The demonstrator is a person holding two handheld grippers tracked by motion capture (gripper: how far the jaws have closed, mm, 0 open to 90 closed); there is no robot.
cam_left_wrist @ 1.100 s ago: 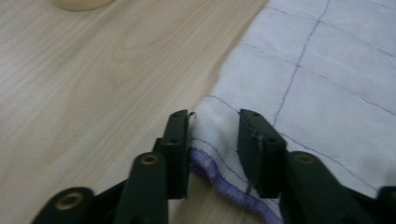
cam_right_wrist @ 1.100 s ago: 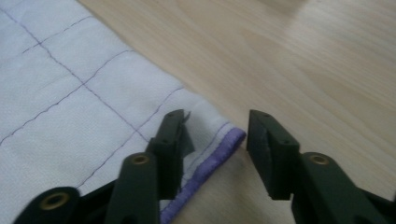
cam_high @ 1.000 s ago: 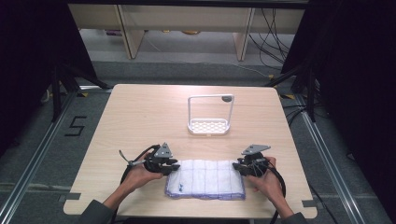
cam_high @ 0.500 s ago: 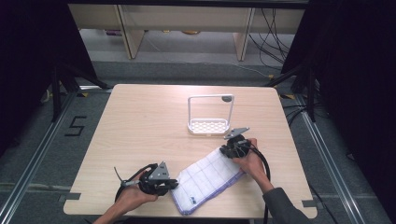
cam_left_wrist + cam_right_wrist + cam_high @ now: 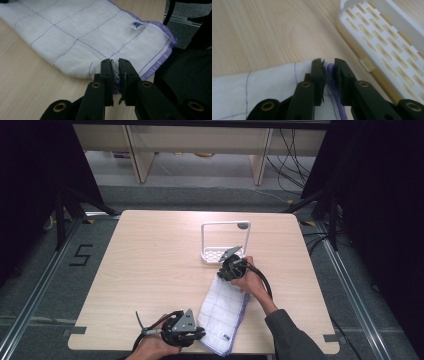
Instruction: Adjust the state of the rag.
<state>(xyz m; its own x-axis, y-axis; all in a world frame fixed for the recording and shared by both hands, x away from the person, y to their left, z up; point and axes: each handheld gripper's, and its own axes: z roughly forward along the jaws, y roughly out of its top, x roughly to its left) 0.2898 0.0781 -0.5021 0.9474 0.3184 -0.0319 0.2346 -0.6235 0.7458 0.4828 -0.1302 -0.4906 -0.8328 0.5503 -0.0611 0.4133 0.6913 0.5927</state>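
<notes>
The cloth (image 5: 223, 314) is white with thin purple grid lines and a purple hem. It lies folded on the near right part of the table (image 5: 150, 270), running diagonally from the near edge up toward the white rack (image 5: 224, 240) at the table's middle. A small blue label sits near its near end.

The left gripper (image 5: 115, 72) holds the cloth's near end at the table's front edge. In the left gripper view its jaws are pressed on a fold of the white fabric, with only the cloth's thickness between them. The right gripper (image 5: 328, 71) holds the far end, just beside the rack's slotted base. In the right gripper view its jaws pinch the purple hem of the cloth. Both pairs of jaws have just been easing open slightly, yet fabric remains clamped between each pair.

Judged step: the cloth is being carried and turned by its two ends, in a folding or repositioning operation. It is stretched between the grippers and lies mostly flat on the wood.

Next move, as a judgement: keep both pinches firm, hold even tension so that the folded layers do not slip apart, and keep the right gripper clear of the rack while the far end travels.
</notes>
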